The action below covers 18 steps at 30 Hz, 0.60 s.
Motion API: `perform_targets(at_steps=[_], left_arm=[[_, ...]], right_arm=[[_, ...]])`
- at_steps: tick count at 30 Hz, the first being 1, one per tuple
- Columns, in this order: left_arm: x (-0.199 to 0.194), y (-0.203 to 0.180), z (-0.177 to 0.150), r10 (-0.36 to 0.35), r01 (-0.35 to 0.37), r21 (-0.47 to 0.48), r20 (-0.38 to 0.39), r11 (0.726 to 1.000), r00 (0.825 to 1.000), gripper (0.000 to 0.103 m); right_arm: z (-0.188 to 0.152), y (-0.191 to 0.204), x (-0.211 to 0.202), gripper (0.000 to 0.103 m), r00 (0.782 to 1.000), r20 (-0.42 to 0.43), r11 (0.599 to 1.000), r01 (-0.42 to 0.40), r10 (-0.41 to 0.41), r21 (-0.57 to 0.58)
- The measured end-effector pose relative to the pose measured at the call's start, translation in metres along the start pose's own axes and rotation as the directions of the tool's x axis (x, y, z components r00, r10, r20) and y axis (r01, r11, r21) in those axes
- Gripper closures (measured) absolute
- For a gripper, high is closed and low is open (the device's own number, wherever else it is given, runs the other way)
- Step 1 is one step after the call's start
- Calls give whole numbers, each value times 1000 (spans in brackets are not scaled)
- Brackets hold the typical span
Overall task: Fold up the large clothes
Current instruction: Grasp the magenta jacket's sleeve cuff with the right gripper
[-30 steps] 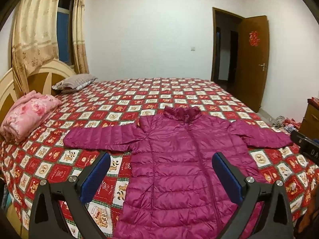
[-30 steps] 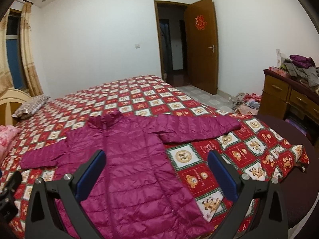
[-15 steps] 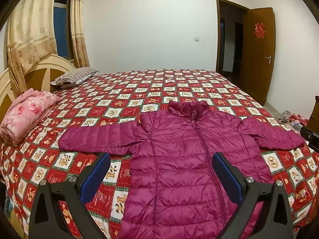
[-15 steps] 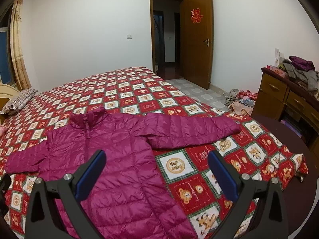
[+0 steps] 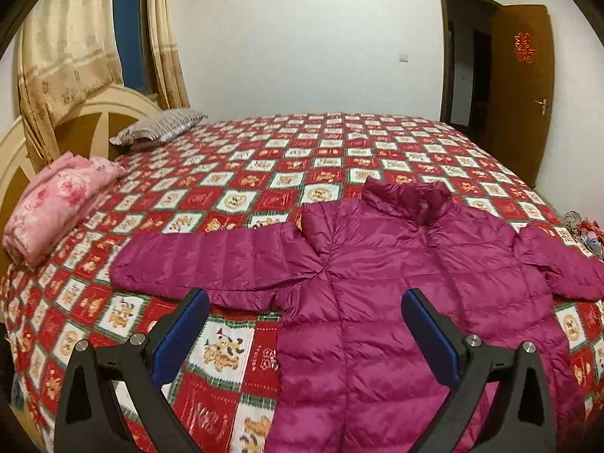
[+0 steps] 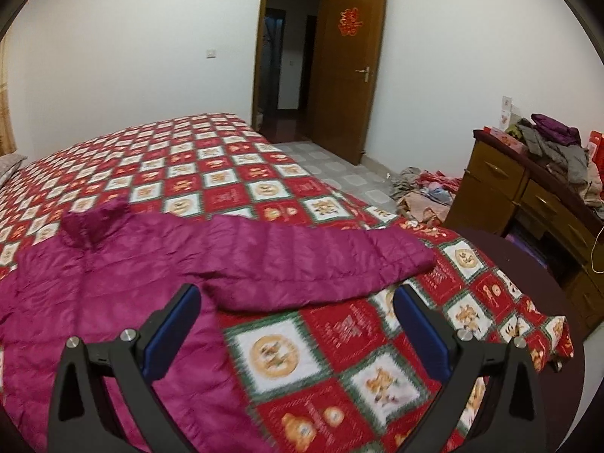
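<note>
A magenta quilted puffer jacket [image 5: 396, 283] lies flat and face up on the bed, collar toward the far side, both sleeves spread out. My left gripper [image 5: 305, 302] is open and empty, just above the jacket's left sleeve and armpit. In the right wrist view the jacket [image 6: 124, 283] fills the lower left. My right gripper [image 6: 296, 296] is open and empty, over the lower edge of the right sleeve [image 6: 321, 260].
The bed has a red and white checked cover [image 5: 302, 158]. A folded pink blanket [image 5: 56, 204] and a striped pillow [image 5: 158, 128] lie by the headboard. A wooden dresser [image 6: 536, 196] piled with clothes stands right, with clothes on the floor [image 6: 419, 192]. A door [image 6: 347, 71] stands open.
Both grippers have moved forward and lower toward the jacket, the left one toward the left sleeve and the right one toward the right sleeve. Both stay open. The jacket has not moved.
</note>
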<state>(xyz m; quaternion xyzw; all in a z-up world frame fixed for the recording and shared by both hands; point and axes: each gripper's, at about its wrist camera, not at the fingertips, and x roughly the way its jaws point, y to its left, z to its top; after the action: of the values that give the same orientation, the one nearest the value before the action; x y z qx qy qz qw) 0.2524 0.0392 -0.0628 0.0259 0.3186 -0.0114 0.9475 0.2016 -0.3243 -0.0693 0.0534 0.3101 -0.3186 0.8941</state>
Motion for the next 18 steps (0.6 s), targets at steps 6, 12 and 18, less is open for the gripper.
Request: perform_targets(at_steps=[6,12,18], left_arm=[[51,20,5,61,-63,-50,-41,997,997,1],[93,35,1,124,-128,-63,-61,990,990,1],[120,41,-12,141,-149,-104,-76,983,987,1]], right_arm=[[10,-57,57,12,998,-57,990,27,-19,140],[4,-138,118,22,987,-147,917,110,-57,384],[5,-152,163,31,968,-239,912,165,-77,375]])
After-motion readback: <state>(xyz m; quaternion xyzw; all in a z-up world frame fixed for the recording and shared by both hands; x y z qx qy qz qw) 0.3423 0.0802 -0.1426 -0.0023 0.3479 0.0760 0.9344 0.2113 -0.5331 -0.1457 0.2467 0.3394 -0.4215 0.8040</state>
